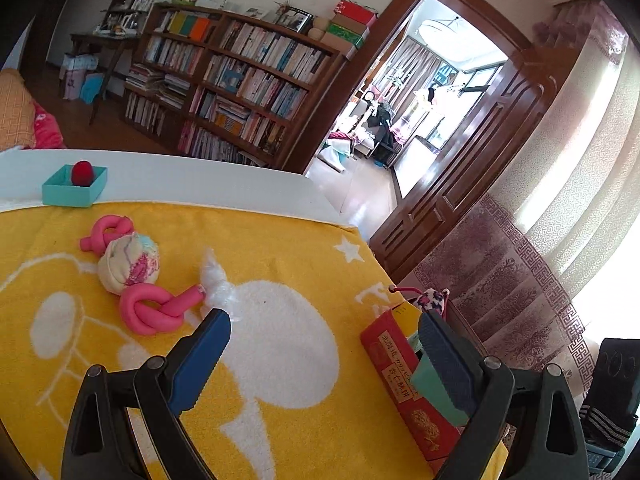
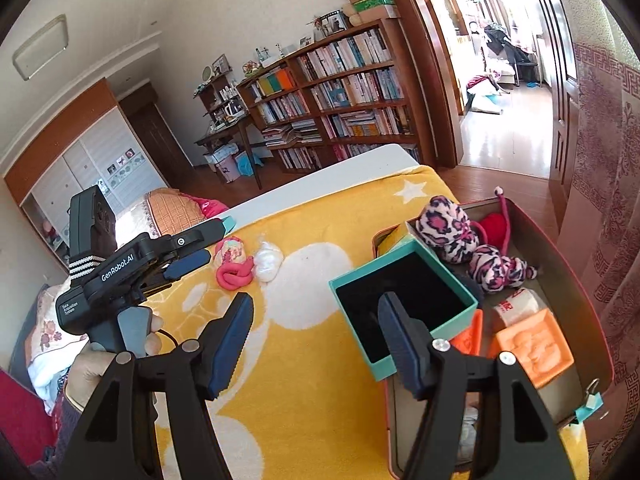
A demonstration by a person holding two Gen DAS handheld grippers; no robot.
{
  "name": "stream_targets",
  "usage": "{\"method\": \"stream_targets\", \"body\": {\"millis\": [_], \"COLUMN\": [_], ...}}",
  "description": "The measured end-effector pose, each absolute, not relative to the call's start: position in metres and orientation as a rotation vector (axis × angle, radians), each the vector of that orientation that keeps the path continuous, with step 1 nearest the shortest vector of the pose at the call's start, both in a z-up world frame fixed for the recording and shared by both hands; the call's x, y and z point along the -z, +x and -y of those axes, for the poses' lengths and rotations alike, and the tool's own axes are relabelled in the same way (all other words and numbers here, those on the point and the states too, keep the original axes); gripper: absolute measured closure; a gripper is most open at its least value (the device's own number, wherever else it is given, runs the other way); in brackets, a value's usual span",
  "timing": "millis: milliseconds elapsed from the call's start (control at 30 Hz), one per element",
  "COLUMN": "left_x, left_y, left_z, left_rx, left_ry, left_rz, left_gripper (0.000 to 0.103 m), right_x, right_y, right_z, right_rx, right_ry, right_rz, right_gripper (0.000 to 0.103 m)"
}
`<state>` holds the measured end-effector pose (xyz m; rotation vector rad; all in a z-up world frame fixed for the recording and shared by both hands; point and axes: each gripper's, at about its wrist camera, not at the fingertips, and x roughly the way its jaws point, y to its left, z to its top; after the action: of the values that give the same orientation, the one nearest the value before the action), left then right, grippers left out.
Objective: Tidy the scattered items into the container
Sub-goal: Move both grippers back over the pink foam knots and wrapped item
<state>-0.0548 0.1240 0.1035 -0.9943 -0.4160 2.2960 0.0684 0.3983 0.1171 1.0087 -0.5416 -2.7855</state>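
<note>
left gripper [image 1: 324,334]: you're holding it wide open over the yellow blanket [image 1: 280,360], nothing in it
right gripper [image 2: 316,320]: jaws gaping, empty, hovering by the teal box [image 2: 404,304]
teal box: sitting in the container [image 2: 560,240]
pink knot [image 1: 154,308]: lying out on the blanket

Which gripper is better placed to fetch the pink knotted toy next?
Probably the left gripper: its open, empty jaws point toward the pink knotted toy lying just ahead. The right gripper hovers by the container, farther away.
</note>
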Motion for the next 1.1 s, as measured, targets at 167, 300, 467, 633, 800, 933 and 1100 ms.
{"method": "stream_targets", "body": {"millis": [167,300,467,633,800,933,1100], "left_x": [-0.09,-0.075,-0.065,-0.057,-0.05,-0.044,-0.038], "left_y": [-0.065,-0.072,-0.078,-0.087,-0.097,-0.104,-0.114], "left_z": [-0.076,-0.053,-0.043,-0.032,-0.024,-0.014,0.003], "left_rx": [-2.404,-2.414,-2.431,-2.434,-2.442,-2.446,-2.471], "left_ry": [-1.051,-1.107,-1.131,-1.16,-1.19,-1.213,-1.24], "left_rz": [0.461,0.498,0.487,0.5,0.489,0.49,0.5], "left_gripper": [0.006,0.006,0.006,0.006,0.006,0.006,0.006], "right_x": [-0.106,-0.096,-0.078,-0.082,-0.102,-0.104,-0.09], "right_y": [0.056,0.048,0.04,0.039,0.029,0.005,-0.03], "right_z": [-0.372,-0.363,-0.38,-0.403,-0.376,-0.339,-0.302], "right_rx": [2.727,2.694,2.772,2.879,2.889,2.822,2.752], "right_ry": [1.056,1.099,1.185,1.189,1.114,1.112,1.159], "right_rz": [0.503,0.504,0.551,0.655,0.534,0.429,0.337], "right_gripper": [0.034,0.034,0.034,0.034,0.034,0.034,0.034]}}
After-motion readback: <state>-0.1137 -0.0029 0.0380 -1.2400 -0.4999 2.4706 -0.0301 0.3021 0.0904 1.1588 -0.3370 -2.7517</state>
